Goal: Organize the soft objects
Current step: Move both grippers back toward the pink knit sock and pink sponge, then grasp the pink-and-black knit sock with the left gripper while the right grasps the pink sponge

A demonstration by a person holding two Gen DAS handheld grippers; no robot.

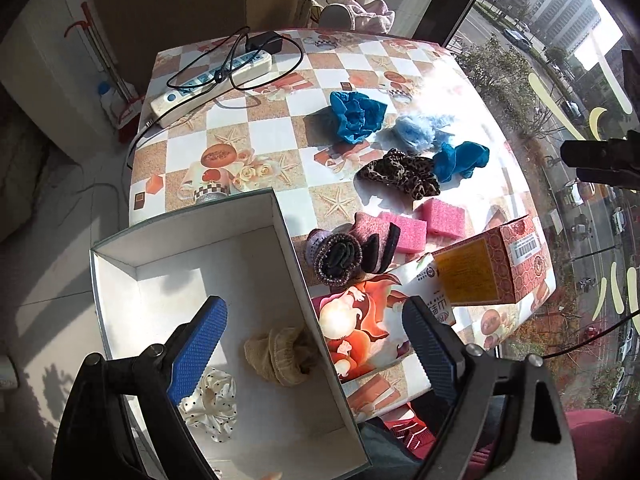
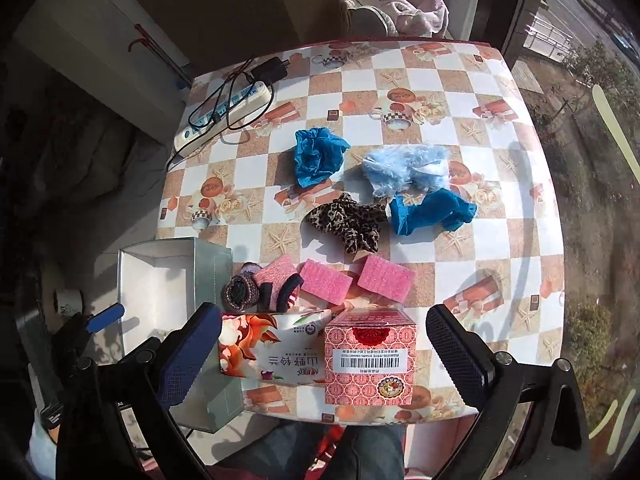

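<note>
Two grippers, both mine, both with jaws spread wide and nothing between the pads. My left gripper [image 1: 316,332] hangs over the near corner of the white box [image 1: 192,256], which sits at the table's near left edge, partly overhanging it. Inside the box lie a beige scrunchie [image 1: 278,354] by the right wall and a white dotted scrunchie [image 1: 212,408] nearer me, partly hidden behind my blue finger pad [image 1: 200,352].

My right gripper [image 2: 324,354] points down over the near edge of the checked table [image 2: 480,240], above a red patterned carton [image 2: 368,360] that stands just beside a flowered tissue pack [image 2: 264,344].

Still out on the table, beyond those two packs, is a row: a rolled dark sock bundle [image 2: 240,292], a pink and black sock [image 2: 280,284] touching it, then two pink sponges [image 2: 326,286] [image 2: 386,278] side by side. Farther back lies a leopard scrunchie [image 2: 346,220], with a teal cloth [image 2: 430,212] to its right, a pale blue fluffy piece [image 2: 404,168] behind that, and a second blue crumpled cloth [image 2: 318,156] apart to the left. A white power strip [image 2: 224,118] with a black cable rests at the far left corner.
</note>
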